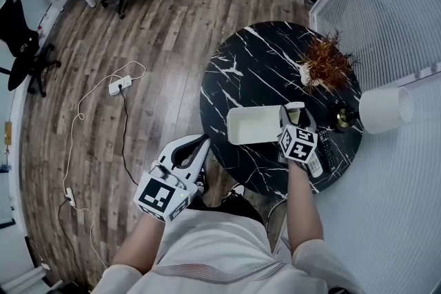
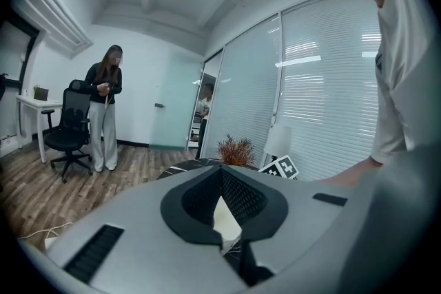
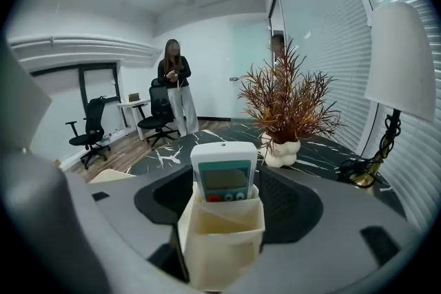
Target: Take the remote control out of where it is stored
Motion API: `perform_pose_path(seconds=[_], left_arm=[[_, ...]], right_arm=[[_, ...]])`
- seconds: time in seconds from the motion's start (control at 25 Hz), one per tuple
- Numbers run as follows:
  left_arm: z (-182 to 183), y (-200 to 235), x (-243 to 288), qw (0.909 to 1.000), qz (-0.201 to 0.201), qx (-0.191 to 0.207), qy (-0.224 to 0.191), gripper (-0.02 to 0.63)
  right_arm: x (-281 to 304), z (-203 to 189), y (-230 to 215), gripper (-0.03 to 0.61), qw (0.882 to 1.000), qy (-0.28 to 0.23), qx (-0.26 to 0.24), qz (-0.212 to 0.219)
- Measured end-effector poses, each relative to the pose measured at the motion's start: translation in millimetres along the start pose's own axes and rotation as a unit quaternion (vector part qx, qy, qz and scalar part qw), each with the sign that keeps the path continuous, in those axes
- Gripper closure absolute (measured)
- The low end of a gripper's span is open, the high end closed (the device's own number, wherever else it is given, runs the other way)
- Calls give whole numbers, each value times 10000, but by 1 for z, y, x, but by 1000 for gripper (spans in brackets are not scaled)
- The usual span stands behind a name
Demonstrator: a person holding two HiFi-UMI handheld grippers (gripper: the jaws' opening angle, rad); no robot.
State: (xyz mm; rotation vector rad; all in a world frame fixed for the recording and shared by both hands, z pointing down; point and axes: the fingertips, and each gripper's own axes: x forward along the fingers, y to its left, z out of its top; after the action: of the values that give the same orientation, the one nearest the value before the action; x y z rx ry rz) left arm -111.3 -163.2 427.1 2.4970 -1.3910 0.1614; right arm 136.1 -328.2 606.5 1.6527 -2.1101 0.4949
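A white remote control [image 3: 224, 172] with a grey screen and coloured buttons stands upright in a small cream holder [image 3: 222, 237]. Holder and remote sit between the jaws of my right gripper [image 3: 224, 200], which stand wide, and a little room shows at each side of the holder. In the head view that gripper [image 1: 297, 126] is over the right part of the round black marble table [image 1: 255, 72], at the holder [image 1: 293, 111]. My left gripper [image 1: 200, 147] hangs off the table's left edge over the floor, its jaws closed together and empty [image 2: 222, 217].
A cream open box [image 1: 253, 124] lies on the table left of the holder. A dried plant in a white vase [image 1: 322, 65] and a white-shaded lamp [image 1: 384, 109] stand at the back right. A black remote [image 1: 328, 151] lies at the right rim. A person [image 3: 176, 93] stands far off by office chairs.
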Motion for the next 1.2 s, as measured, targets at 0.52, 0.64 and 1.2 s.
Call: perform_pose_path(seconds=[0.52,0.64,1.2], left_arm=[[-6,-1,9,9999,-130,18,88,604],[-3,-5,9,9998,-166,33,72,604],[6,-54,19,9973,-705,195,-87,604]], right_arm=[[-17,25,4,308,9980,-619,-87,126],[-32,40,3,308,9962,-854,-55,176],[-155,72,-9,311,9882,-1360,-350,608]])
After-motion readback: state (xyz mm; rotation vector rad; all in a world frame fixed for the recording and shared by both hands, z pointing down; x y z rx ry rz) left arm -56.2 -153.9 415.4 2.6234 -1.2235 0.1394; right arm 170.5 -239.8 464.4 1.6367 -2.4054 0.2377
